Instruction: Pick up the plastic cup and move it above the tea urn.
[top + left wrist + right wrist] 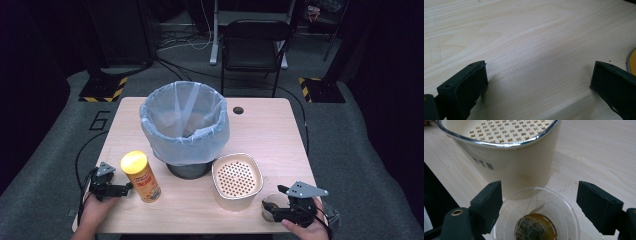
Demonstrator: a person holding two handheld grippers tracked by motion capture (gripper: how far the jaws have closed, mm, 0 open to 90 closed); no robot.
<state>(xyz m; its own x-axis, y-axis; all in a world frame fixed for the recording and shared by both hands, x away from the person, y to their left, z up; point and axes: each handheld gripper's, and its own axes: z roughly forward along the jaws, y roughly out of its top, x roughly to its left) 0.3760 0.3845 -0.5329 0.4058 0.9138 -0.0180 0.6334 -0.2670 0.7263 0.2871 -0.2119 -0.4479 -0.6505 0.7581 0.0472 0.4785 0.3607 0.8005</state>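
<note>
A clear plastic cup (554, 207) holding a wet tea bag (531, 230) in brown liquid stands near the table's front right edge. My right gripper (539, 202) is open with a jaw on each side of the cup (271, 201), the pads not pressing it. Just beyond the cup is a cream container (516, 165) with a perforated insert (237, 177). My left gripper (127, 187) rests open at the front left over bare wood (539, 80), nothing between its jaws. Beside it stands a yellow-lidded snack can (141, 177), whose edge (632, 61) shows at the right of the left gripper view.
A bin lined with a pale blue bag (184, 125) stands open at the middle of the wooden table (270, 130). A cable hole (238, 110) sits behind it. Beyond the table are a black chair (252, 45) and cables on the floor.
</note>
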